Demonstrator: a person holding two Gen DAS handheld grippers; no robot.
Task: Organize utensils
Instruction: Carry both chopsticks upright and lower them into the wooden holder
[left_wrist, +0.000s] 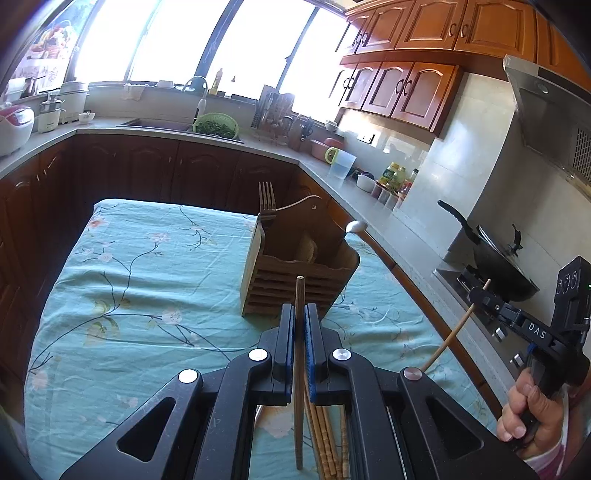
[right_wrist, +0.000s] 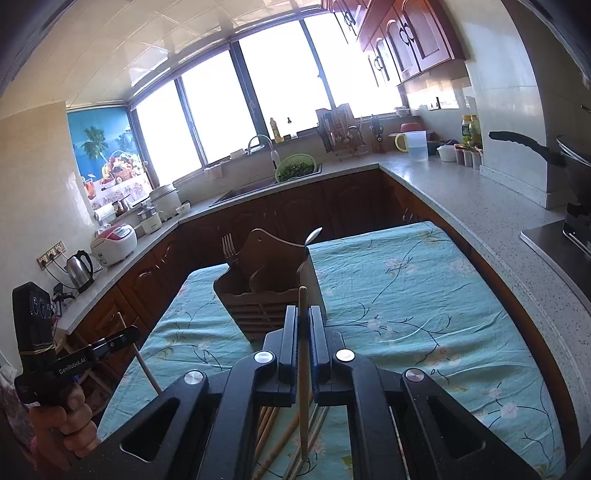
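A wooden utensil holder (left_wrist: 295, 273) (right_wrist: 258, 295) stands on the teal floral tablecloth (left_wrist: 140, 295). A fork (left_wrist: 266, 201) (right_wrist: 229, 246) and a spoon (left_wrist: 356, 226) (right_wrist: 314, 234) stick up from it. My left gripper (left_wrist: 300, 312) is shut on a wooden chopstick (left_wrist: 298, 387), raised just in front of the holder. My right gripper (right_wrist: 303, 312) is shut on another chopstick (right_wrist: 303, 387), also close before the holder. Each gripper shows in the other's view, the right gripper (left_wrist: 482, 295) at one edge and the left gripper (right_wrist: 127, 335) at the other. Several loose chopsticks (left_wrist: 328, 446) (right_wrist: 280, 435) lie on the cloth beneath both grippers.
An L-shaped counter (right_wrist: 461, 199) wraps around the table. It carries a sink with a green colander (right_wrist: 295, 167), a jug, jars, a rice cooker (right_wrist: 114, 239) and a kettle. A wok (left_wrist: 498, 262) sits on the stove at the right. A hand (left_wrist: 528, 410) grips the right handle.
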